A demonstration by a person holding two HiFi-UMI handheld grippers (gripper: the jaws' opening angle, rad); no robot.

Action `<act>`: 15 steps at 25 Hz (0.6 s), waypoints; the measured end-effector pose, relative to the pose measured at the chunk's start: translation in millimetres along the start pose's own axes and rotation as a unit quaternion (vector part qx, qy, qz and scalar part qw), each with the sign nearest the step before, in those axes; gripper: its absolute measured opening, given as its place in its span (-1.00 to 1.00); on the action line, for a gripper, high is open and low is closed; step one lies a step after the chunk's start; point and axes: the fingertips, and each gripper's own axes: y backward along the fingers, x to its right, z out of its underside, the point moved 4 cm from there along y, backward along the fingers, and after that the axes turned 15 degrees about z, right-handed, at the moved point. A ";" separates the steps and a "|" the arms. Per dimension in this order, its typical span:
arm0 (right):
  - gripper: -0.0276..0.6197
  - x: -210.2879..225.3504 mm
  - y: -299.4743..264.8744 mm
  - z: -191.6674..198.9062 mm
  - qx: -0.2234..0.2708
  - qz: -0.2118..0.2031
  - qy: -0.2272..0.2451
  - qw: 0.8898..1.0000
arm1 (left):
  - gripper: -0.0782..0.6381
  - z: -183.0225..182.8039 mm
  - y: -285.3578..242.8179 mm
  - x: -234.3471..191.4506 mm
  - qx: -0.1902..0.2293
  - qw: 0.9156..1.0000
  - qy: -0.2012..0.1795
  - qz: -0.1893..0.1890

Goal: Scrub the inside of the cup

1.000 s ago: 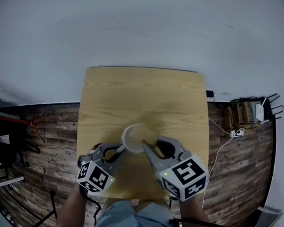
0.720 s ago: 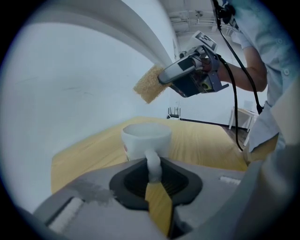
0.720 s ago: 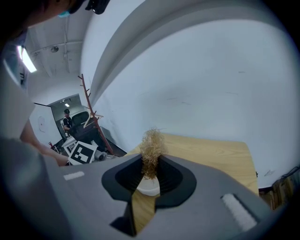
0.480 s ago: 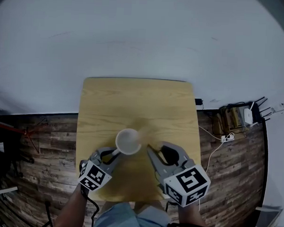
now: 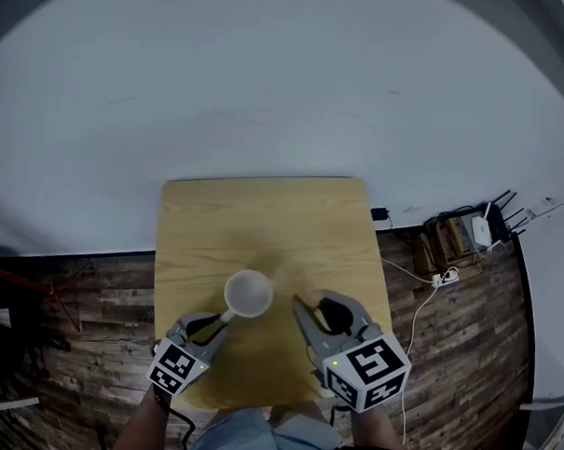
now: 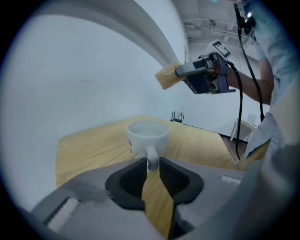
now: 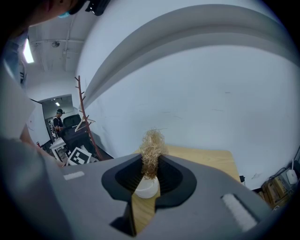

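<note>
A white cup (image 5: 248, 293) stands upright on the pale wooden surface (image 5: 264, 219), a little below the centre of the head view, with its handle (image 5: 228, 314) pointing toward the lower left. The left tool (image 5: 224, 317) reaches up from the lower left corner of the surface to that handle. In the left gripper view the handle (image 6: 152, 157) sits between the tips of this tool (image 6: 151, 161); its jaws have just been opening and now stand loosely on either side of the handle, not pressing it. The right tool (image 5: 306, 304) is just right of the cup and apart from it, lifted off the surface. Its jaws are clamped on a tuft of straw-coloured fibrous scrubber (image 7: 152, 150), which sticks out past the tips. The right gripper view looks down past the scrubber onto the cup (image 7: 146, 187). From the left gripper view the scrubber (image 6: 166, 76) hangs in the upper middle of the frame, well above the cup (image 6: 147, 136). A plank floor (image 5: 94, 258) flanks the surface, cables (image 5: 448, 273) lie at the right, and a pale wall (image 5: 270, 79) fills the top.
</note>
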 end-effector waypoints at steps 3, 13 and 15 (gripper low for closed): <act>-0.69 -3.2 4.0 -6.9 0.017 0.000 -0.002 1.000 | -0.52 -15.1 28.1 6.5 0.040 0.998 0.039 -0.020; -0.68 -23.5 10.1 -40.0 0.091 0.004 0.012 0.996 | -0.73 -165.1 104.9 7.8 0.230 0.955 0.052 -0.178; -0.68 -28.5 12.5 -48.3 0.107 0.003 0.021 0.994 | -0.73 -184.9 110.9 11.0 0.237 0.952 0.033 -0.193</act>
